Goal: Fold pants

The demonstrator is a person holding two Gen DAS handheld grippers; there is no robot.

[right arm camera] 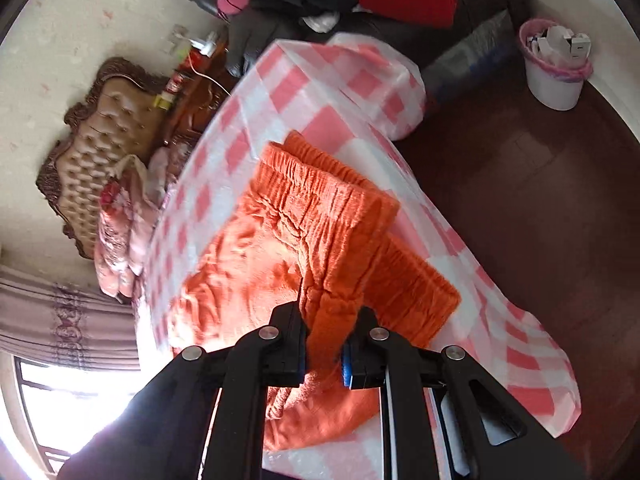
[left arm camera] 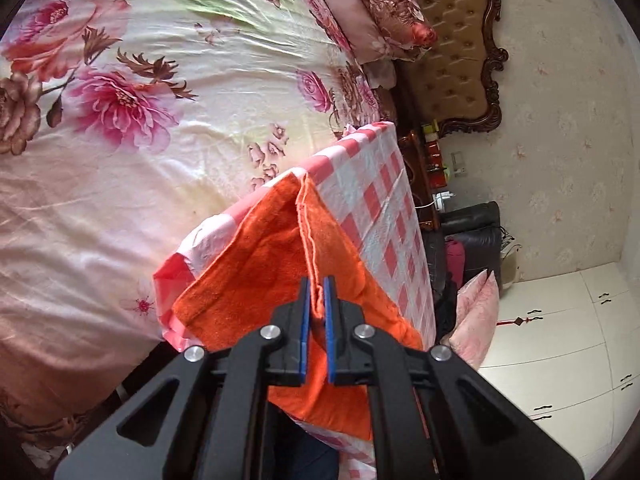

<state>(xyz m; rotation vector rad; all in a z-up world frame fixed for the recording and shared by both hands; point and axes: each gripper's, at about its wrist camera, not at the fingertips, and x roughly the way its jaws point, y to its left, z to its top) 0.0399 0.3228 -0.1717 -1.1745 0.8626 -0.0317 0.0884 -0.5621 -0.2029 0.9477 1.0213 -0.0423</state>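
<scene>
Left wrist view: my left gripper is clenched on a raised fold of the orange pants, the blue pads pinching a seamed edge that stands up between them. The pants lie spread on the worktop under a pink-and-white checked cloth, which sits beside the floral bed. On the right wrist view, my right gripper is grasping a bunch of the same pants near the elastic waistband, which lies doubled over on the checked cloth. Beyond the worktop I see a white bin on the dark floor
</scene>
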